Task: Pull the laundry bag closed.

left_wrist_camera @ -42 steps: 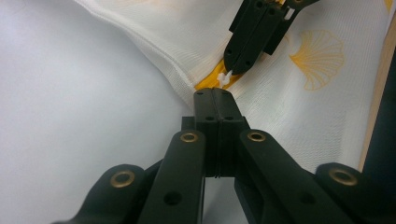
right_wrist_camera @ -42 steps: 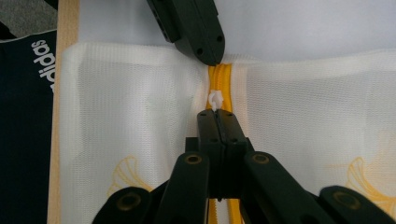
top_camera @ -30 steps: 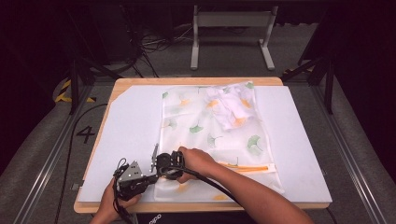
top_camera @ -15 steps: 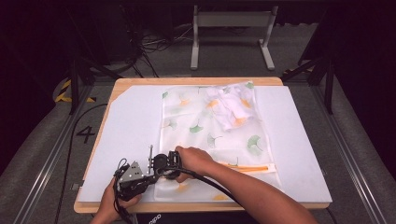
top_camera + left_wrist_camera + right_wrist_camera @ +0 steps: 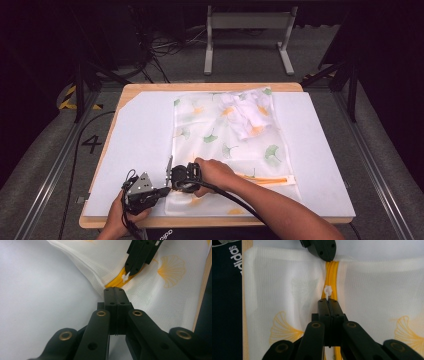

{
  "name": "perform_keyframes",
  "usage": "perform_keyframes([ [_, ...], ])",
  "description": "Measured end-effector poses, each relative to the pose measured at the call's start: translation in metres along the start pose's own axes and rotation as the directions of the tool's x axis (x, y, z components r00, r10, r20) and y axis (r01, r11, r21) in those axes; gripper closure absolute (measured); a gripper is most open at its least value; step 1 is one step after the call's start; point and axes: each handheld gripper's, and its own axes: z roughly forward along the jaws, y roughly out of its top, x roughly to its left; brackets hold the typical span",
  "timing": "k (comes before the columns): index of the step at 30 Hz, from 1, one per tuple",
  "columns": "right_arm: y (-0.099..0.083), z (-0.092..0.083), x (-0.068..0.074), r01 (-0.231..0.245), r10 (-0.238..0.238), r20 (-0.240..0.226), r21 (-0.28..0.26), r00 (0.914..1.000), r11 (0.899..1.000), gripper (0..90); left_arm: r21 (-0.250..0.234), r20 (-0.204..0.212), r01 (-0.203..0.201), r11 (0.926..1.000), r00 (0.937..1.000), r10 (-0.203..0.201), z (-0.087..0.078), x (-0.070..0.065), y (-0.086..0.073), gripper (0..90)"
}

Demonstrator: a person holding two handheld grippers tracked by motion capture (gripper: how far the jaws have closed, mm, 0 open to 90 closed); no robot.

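Observation:
A white mesh bag (image 5: 225, 137) printed with ginkgo leaves lies flat on the table, its orange zipper (image 5: 265, 179) running along the near part. My left gripper (image 5: 165, 190) is at the bag's near left corner. In the left gripper view it (image 5: 116, 290) is shut on the bag's edge at the zipper's end (image 5: 113, 285). My right gripper (image 5: 174, 179) is just beside it. It (image 5: 328, 301) is shut on the white zipper pull (image 5: 327, 291), which sticks out past the jaws over the orange zipper (image 5: 332, 272).
Crumpled white clothing (image 5: 250, 112) lies inside the bag at its far right. A white sheet (image 5: 140, 135) covers the wooden table (image 5: 150, 88). The table's near edge runs just below both hands. Cables and a metal stand (image 5: 247, 30) are on the floor beyond.

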Motion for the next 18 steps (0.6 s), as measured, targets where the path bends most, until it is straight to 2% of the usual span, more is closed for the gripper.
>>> perform_keyframes([
  [9, -0.028, -0.009, 0.000, -0.015, 0.015, 0.010, -0.004, 0.9998, 1.000, 90.0, -0.004, 0.006, 0.003, 1.0000, 1.0000, -0.003, 0.000, 0.001, 0.000, 90.0],
  [18, -0.071, -0.021, 0.004, -0.062, 0.063, 0.027, -0.040, 0.9976, 0.997, 90.0, -0.004, 0.009, 0.004, 1.0000, 1.0000, -0.004, 0.000, 0.001, 0.000, 90.0],
])
